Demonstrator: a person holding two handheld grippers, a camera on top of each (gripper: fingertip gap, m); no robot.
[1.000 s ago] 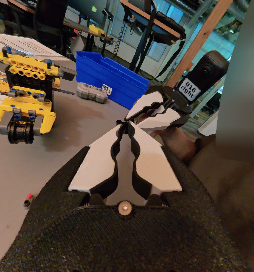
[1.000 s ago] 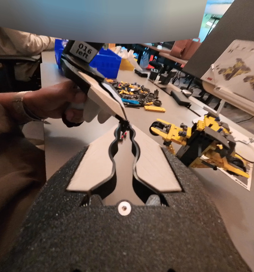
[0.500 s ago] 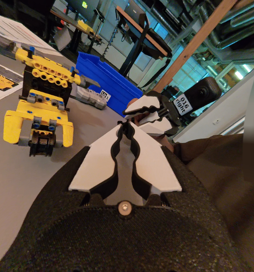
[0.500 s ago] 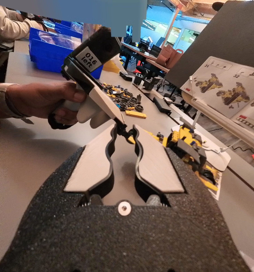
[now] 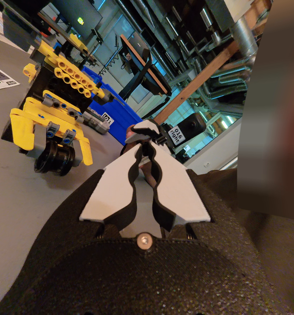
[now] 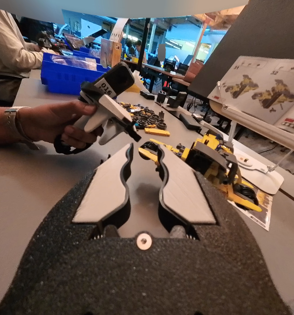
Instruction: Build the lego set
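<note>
While the left gripper (image 5: 145, 150) pinched a small black part (image 6: 132, 131) above the grey table (image 6: 40, 179), the right gripper (image 6: 145, 150) stood empty, fingers wide apart, near the yellow toy vehicle (image 6: 211, 163).

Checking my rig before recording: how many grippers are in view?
2. The left gripper is shut on a small black part above the table. The right gripper is open, tips facing it, close by. No others seen.

Smooth glossy plastic on the yellow model (image 5: 54, 119) and blue bin (image 5: 115, 110) behind it. Matt grey tabletop (image 6: 40, 179) beneath; rough black foam-like mount (image 6: 142, 272), shiny metal screw (image 6: 143, 241).
</note>
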